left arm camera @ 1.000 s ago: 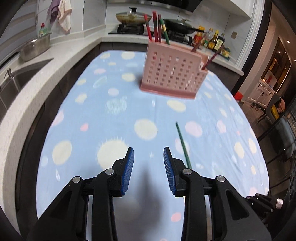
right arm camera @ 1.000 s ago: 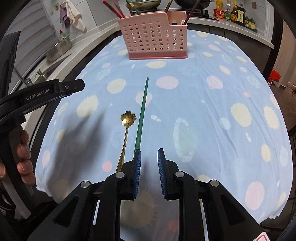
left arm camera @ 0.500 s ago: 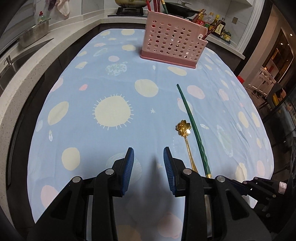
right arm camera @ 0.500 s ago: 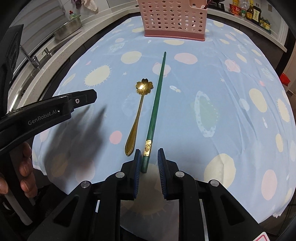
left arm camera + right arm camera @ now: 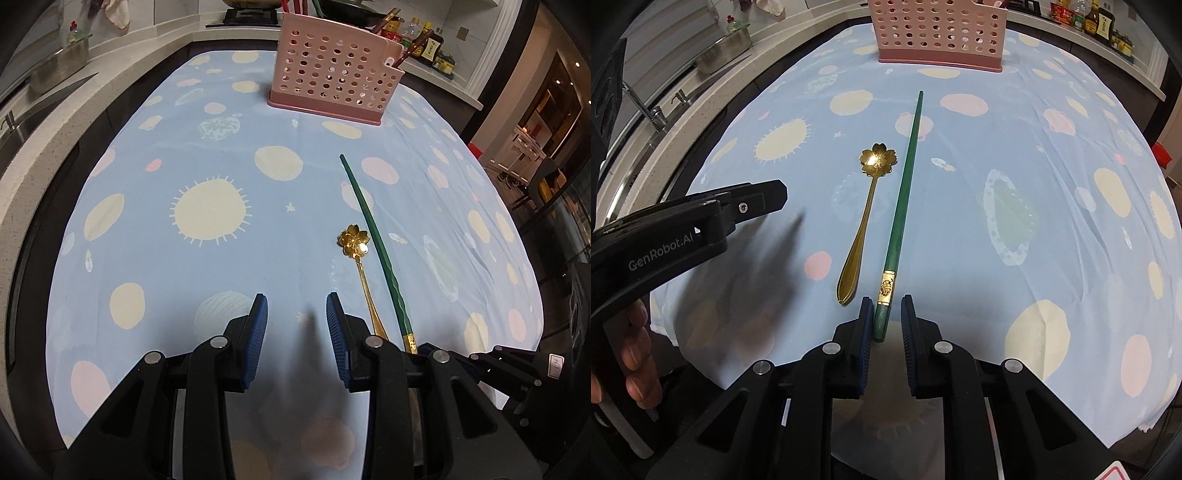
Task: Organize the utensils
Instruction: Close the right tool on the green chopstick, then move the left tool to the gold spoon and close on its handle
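A blue tablecloth (image 5: 1015, 122) with pale spots covers the whole table. At its far edge stands a pink holder (image 5: 940, 33) with round holes, some chopsticks already upright in it. Near the front, a green chopstick (image 5: 903, 192) lies pointing away toward the holder, and a gold spoon (image 5: 866, 218) with a flower-shaped bowl lies just left of it, apart from it.

The right gripper (image 5: 886, 317) is closing around the thick near end of the chopstick; the stick sits between the jaws with a gap visible on its right side, so it is not yet clamped. The left gripper (image 5: 295, 325) hovers partly open and empty, left of the spoon.

The chopstick looks light, stiff and smooth, likely to swivel if pinched only at its end; a firm hold on the thick end should serve.
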A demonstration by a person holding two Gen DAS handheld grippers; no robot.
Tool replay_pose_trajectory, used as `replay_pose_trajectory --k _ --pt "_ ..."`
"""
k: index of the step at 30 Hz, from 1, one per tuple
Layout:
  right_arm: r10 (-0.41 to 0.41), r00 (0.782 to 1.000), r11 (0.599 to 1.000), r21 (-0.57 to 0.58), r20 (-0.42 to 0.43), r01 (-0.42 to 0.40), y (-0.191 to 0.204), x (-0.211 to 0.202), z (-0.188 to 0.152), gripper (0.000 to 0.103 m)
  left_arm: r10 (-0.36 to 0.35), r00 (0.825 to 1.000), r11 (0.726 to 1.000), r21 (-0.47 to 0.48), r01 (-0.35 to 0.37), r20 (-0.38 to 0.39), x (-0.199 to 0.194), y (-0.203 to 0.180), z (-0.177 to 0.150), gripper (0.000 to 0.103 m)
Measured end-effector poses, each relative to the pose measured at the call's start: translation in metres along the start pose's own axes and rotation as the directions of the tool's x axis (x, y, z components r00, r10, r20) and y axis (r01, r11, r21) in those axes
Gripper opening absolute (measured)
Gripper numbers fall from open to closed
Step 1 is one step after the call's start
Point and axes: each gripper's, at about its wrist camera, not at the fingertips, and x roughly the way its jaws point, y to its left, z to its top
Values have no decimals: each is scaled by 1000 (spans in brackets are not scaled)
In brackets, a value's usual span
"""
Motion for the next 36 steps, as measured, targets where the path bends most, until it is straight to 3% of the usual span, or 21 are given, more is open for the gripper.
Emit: replay_pose_trajectory --k 11,15,19,32,36 --pt "-30 999 992 125 31 26 -30 -7 -3 7 -32 999 999 36 33 -16 2 -14 -4 32" --pt "-38 999 988 148 35 32 -36 -9 -5 7 -60 998 996 60 61 -19 2 -25 -7 45" --pt "-44 998 985 167 43 36 -41 -13 -6 7 -79 996 992 97 81 -31 3 -38 -11 47" --pt "-43 998 979 201 50 32 -50 -19 -11 7 -117 984 985 112 132 -131 24 -53 -25 46" --pt "-40 998 979 203 51 29 -51 -18 -10 7 -117 984 985 114 133 -134 25 -52 -26 32"
